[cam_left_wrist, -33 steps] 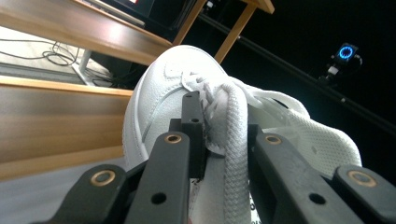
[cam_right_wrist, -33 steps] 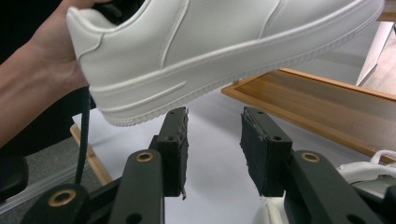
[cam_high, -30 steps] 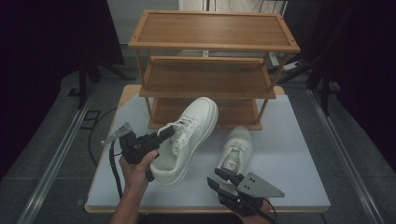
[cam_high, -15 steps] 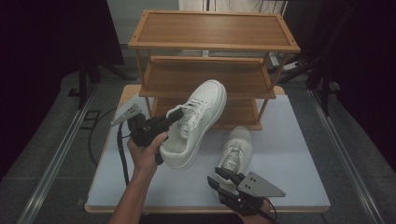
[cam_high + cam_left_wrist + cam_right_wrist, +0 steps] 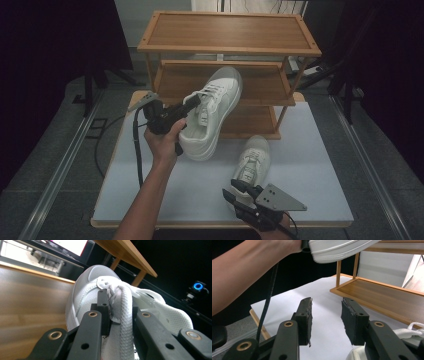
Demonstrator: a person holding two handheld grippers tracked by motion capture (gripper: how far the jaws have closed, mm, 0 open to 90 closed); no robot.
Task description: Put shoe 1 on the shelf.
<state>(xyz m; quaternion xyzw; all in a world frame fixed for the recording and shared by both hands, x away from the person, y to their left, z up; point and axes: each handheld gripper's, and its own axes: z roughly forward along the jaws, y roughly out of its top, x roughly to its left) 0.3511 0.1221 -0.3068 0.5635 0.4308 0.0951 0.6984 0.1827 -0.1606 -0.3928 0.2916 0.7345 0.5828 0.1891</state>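
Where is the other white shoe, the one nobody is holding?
In the high view, the second white shoe lies on the white table, right of centre, just in front of the wooden rack and right beyond the right hand-held gripper.

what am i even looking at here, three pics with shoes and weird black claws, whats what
No robot here: a person holds a hand-operated two-jaw gripper in each hand. The wide picture comes from a fixed camera above the table. The other two come from small cameras riding on each gripper, looking along its black jaws.

The left gripper is clamped on the laces of a white sneaker, lifted in front of the wooden shoe rack. The left gripper view shows this up close, with the laces pinched between the jaws.

The second white sneaker lies on the table in front of the rack. The right gripper is just behind it, jaws open and empty, as the right gripper view shows.
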